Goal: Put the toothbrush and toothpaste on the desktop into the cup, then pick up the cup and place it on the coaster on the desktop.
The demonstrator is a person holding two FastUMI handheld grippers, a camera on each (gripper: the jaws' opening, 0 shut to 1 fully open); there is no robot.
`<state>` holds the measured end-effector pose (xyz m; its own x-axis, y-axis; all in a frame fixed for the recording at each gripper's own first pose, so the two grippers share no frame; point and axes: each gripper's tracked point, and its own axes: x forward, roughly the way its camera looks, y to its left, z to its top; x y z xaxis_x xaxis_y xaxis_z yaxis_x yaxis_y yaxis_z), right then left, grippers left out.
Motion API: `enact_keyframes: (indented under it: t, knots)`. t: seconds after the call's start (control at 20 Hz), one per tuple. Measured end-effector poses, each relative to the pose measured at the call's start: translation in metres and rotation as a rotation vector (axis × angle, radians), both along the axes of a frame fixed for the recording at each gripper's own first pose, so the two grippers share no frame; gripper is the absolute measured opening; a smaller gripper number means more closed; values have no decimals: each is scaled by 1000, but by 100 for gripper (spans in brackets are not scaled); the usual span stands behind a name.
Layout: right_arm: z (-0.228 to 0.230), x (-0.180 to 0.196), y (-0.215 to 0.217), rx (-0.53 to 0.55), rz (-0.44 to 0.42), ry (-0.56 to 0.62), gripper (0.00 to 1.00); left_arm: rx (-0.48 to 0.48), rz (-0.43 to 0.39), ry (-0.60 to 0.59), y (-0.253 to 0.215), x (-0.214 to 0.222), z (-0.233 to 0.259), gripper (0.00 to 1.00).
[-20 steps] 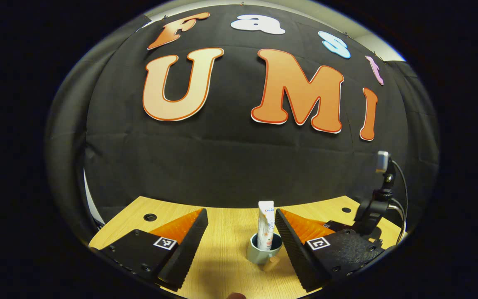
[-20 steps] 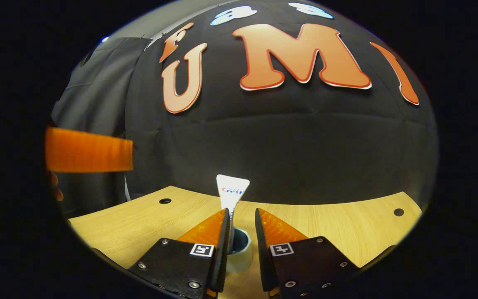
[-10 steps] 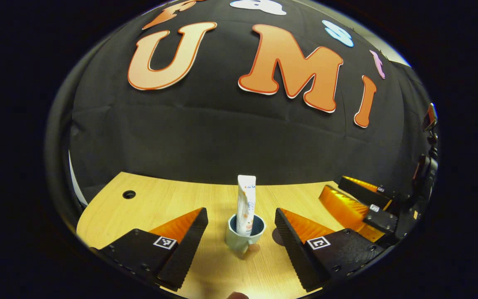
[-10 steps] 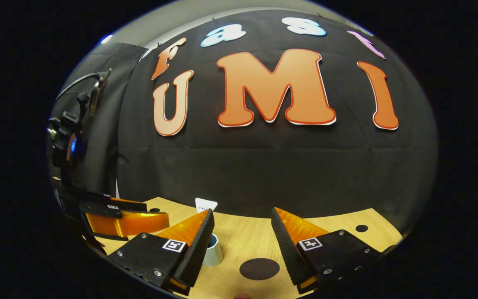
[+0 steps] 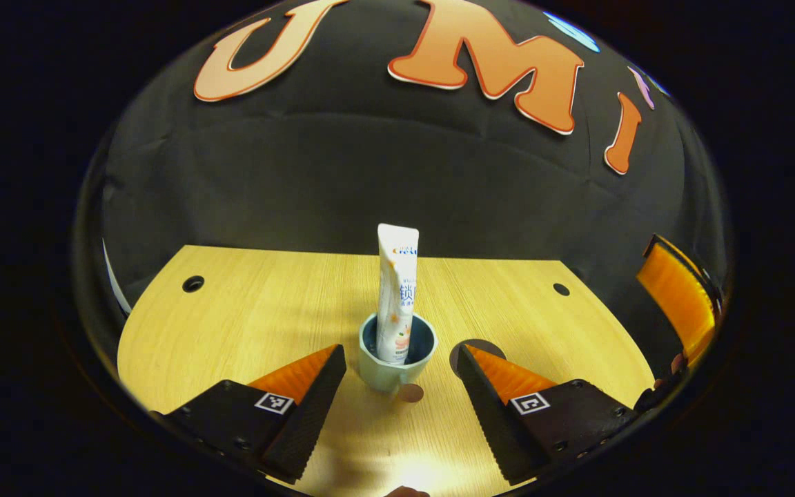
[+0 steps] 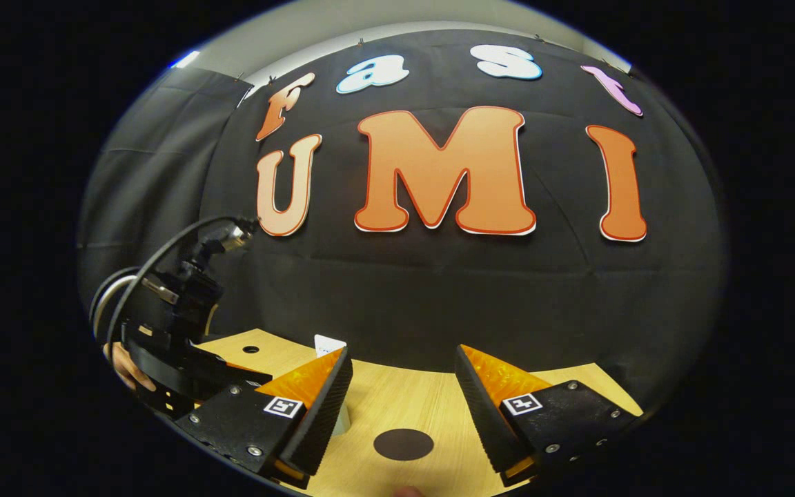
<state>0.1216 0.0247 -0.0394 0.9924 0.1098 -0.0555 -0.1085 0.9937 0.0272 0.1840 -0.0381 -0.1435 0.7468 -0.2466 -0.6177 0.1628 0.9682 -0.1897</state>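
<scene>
On the wooden surface (image 5: pixel 246 317), left gripper view: pale cup (image 5: pixel 385 369) stands upright just ahead of the left gripper (image 5: pixel 401 362), roughly centred between its fingers. Toothpaste tube (image 5: pixel 397 290) sits in the cup, upright, flat crimped end up, well above the rim. Cup has a small handle stub facing the camera. Left gripper is spread wide, nothing between the fingers, neither finger touching the cup. Dark round coaster (image 5: pixel 470 347) lies flat on the surface just right of the cup, apart from it, partly hidden behind the right-hand fingertip. One finger of the right gripper (image 5: pixel 677 304) shows at the far right edge of this view, up off the surface.

Right gripper view: right gripper (image 6: pixel 403 362) is also spread wide and holds nothing. Coaster (image 6: pixel 403 444) lies on the surface (image 6: pixel 577 383) between its fingers, slightly left of centre, bare. Cup (image 6: pixel 341 421) is mostly hidden behind the left-hand finger; only a sliver of its wall shows. Top of the toothpaste tube (image 6: pixel 329 344) pokes up just above that finger. Left gripper (image 6: pixel 183 359) with its cable and the hand (image 6: pixel 125 366) holding it sit at the left edge.

Can't spot the toothbrush.
</scene>
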Motion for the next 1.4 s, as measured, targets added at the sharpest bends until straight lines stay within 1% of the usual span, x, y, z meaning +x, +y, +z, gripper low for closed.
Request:
enact_keyframes:
  t: [0.05,0.25,0.55,0.6,0.65,0.7,0.8,0.85,1.0,1.15,1.2,1.25,1.3,1.35,1.4]
  knots:
    - [2,-2,-5,-9,-7,4,90,14,3,29,-1,2,-8,98]
    - [15,-16,-21,-2,-18,-11,90,128,8,117,1,9,-35,98]
    - [28,-49,-42,2,-25,-35,90,175,20,257,2,8,-40,97]
    - [32,-56,-45,8,-26,-38,90,176,23,277,2,10,-40,98]
    - [34,-62,-49,15,-26,-38,90,173,23,297,1,10,-37,100]
    - [35,-69,-51,24,-19,-40,90,178,19,310,2,13,-34,96]
    - [37,-84,-58,34,-16,-44,91,227,23,316,4,23,-25,95]
    - [37,-90,-60,34,-15,-44,91,245,28,328,3,20,-28,94]
    - [35,-110,-69,35,-15,-50,91,241,40,393,-1,14,-33,89]
    - [33,-124,-80,44,-25,-54,92,260,49,439,-2,15,-47,86]
    - [32,-128,-83,52,-29,-53,92,264,52,455,-3,15,-51,80]
    - [32,-133,-85,62,-30,-54,92,270,50,462,-4,16,-54,77]
    - [31,-136,-87,71,-31,-51,92,291,62,479,-1,16,-59,67]
    - [31,-139,-88,81,-25,-53,92,298,51,498,-1,14,-62,62]
    - [32,-144,-88,89,-19,-60,92,294,60,514,0,13,-66,52]
